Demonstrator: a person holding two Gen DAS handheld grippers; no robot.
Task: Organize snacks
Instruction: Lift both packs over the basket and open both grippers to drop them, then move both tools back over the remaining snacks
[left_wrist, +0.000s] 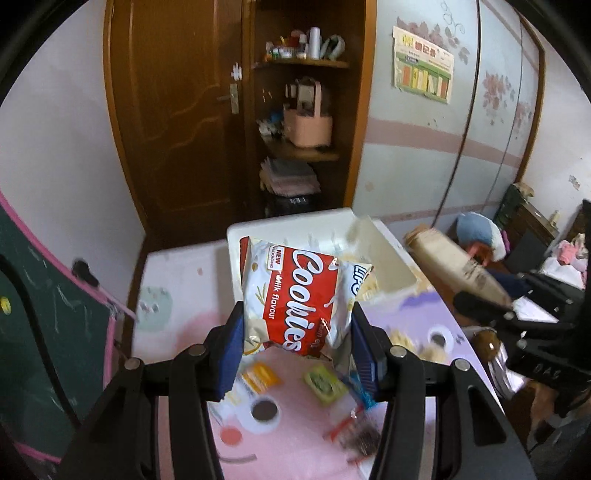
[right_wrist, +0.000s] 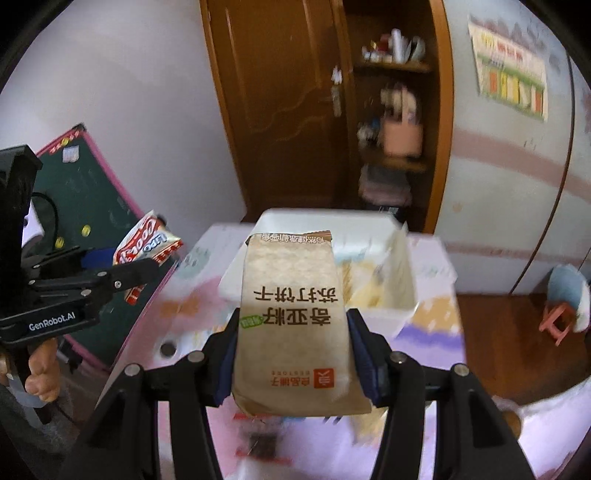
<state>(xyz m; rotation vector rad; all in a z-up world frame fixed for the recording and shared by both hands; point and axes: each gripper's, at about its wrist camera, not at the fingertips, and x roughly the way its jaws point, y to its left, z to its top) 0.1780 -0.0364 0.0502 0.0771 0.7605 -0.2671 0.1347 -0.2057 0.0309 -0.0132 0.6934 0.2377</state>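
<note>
My left gripper (left_wrist: 297, 332) is shut on a red and white Coolies cookie bag (left_wrist: 295, 299), held up above the pink mat in front of the white bin (left_wrist: 314, 229). My right gripper (right_wrist: 291, 347) is shut on a tan cracker packet (right_wrist: 291, 332) with Chinese print, held above the mat before the same white bin (right_wrist: 373, 229). The cracker packet shows at the right of the left wrist view (left_wrist: 454, 266). The cookie bag (right_wrist: 147, 247) and left gripper (right_wrist: 122, 269) show at the left of the right wrist view. The bin holds some pale packets.
Small snack packets lie on the pink mat under the left gripper: an orange one (left_wrist: 260, 376), a green one (left_wrist: 323, 382) and a clear one with red trim (left_wrist: 354, 432). A green chalkboard (left_wrist: 48, 325) leans at the left. A brown door and shelves stand behind.
</note>
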